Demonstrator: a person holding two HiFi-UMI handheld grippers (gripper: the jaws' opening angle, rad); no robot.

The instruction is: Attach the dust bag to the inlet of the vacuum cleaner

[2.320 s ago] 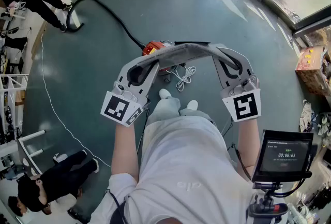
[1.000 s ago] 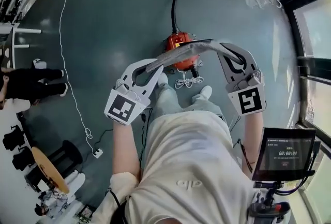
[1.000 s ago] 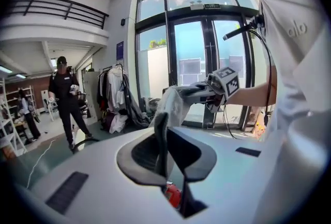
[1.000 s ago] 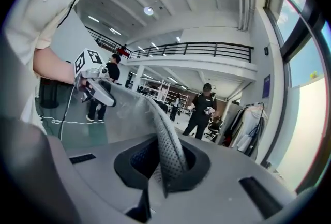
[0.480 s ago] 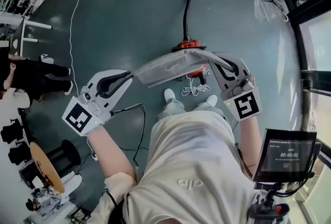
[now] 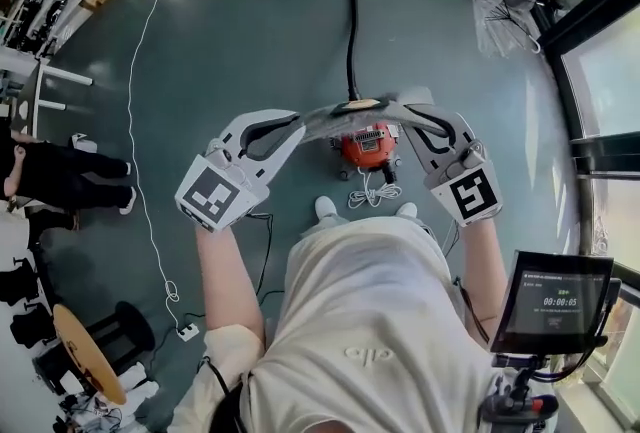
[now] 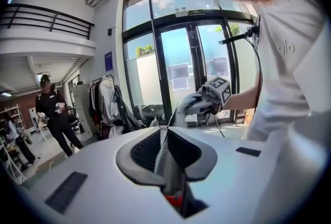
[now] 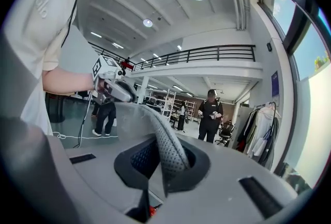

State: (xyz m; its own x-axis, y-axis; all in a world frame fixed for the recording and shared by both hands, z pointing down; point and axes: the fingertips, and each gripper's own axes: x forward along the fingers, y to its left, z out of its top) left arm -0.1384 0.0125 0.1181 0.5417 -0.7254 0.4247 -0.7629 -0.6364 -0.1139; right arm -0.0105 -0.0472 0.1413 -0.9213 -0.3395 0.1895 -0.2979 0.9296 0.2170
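Since the picture half a second back, brings the left hand-held gripper (image 6: 293, 122) in from out wide at the left to the near end of the dust bag (image 6: 330, 113); turns the bag too, from a broad tilted sheet to a thin band seen almost edge-on. Holds that bag now stretched between both hand-held grippers, above the red vacuum cleaner (image 6: 368, 145) standing on the floor (image 6: 200, 41); touching it or not, cannot tell. Shows, in the left gripper view, jaws shut tight on a fold of the bag's grey cloth; in the right gripper view, the right hand-held gripper (image 6: 412, 112) likewise clamped on a dimpled grey strip of the same bag. Leaves the black hose (image 6: 351, 16) running away from the cleaner and a white cord (image 6: 372, 189) bunched on the floor just beside it.

Looks light, soft and limp: folds wherever unsupported, so needs pull from both ends to stay flat. Likely slips or tears if pinched by thin cloth alone; better taken at the stiffer rim round its opening. Carries a tan oval patch (image 6: 356, 105) on top, perhaps that opening, though too small to be sure. Gives no sight of the cleaner's inlet in any view. Calls next, by judgement, for lowering the opening squarely onto the inlet, keeping the cloth taut and untwisted.
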